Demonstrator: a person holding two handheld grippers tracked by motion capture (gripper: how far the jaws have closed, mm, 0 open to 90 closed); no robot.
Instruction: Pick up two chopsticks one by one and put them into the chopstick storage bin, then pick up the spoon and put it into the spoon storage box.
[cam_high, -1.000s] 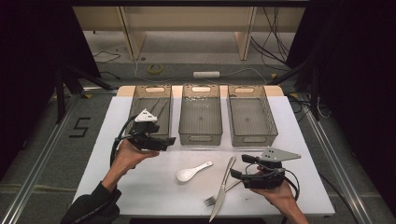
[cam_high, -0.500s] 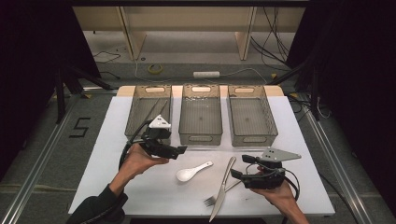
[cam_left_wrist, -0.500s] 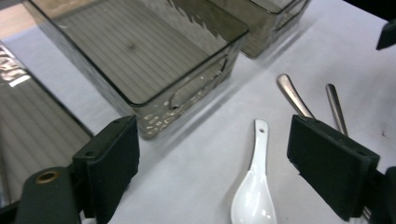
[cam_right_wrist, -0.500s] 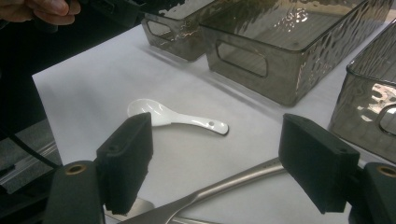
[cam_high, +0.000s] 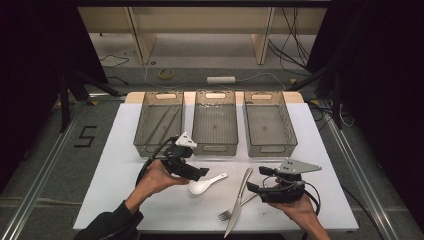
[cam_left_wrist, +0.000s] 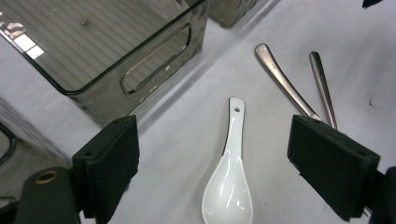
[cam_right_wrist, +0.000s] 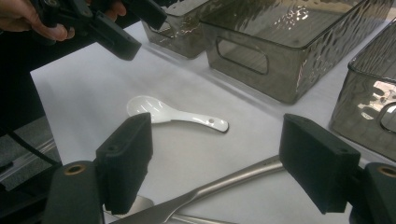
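White tabletop (cam_high: 125, 200): our left claw (cam_left_wrist: 219, 158) is spread wide, hovering with the glossy white ceramic soup spoon (cam_left_wrist: 229, 182) between its jaws. Nothing gripped yet; pickup and binning remain. Right claw (cam_right_wrist: 215, 163) spread, idle.

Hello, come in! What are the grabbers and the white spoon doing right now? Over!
Left gripper open, above glossy white ceramic spoon. Right gripper open, empty, near steel knife. Spoon flat on white table, untouched. Path clear.
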